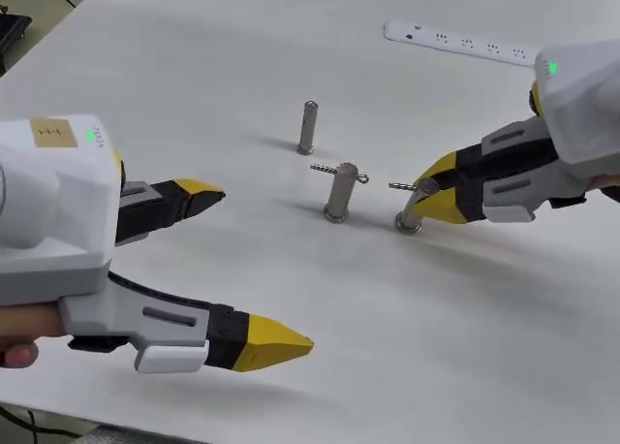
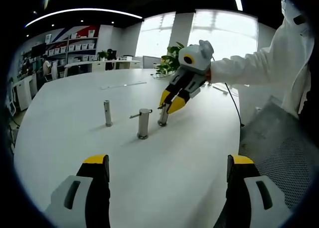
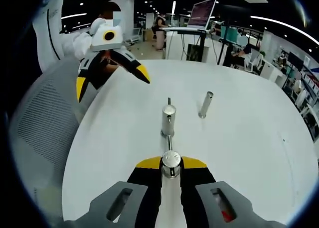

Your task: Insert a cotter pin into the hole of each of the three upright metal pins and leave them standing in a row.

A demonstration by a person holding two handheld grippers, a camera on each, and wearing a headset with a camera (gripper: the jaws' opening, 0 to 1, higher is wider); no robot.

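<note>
- My right gripper (image 1: 431, 190) pinches the right pin (image 1: 410, 217) at its top; the cotter pin (image 1: 402, 186) pokes out level, leftward.
- My left gripper (image 1: 263, 269) gapes empty, near left.

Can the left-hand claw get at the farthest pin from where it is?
Likely yes: the left gripper is open, bare table lies between it and the far pin, and the right gripper sits aside.

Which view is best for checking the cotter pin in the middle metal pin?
Head view: the cotter pin lies side-on, through the middle metal pin near its top, both ends out. The left gripper view gives a short stub on one side; the right gripper view sees it almost end-on, a thin sliver.
</note>
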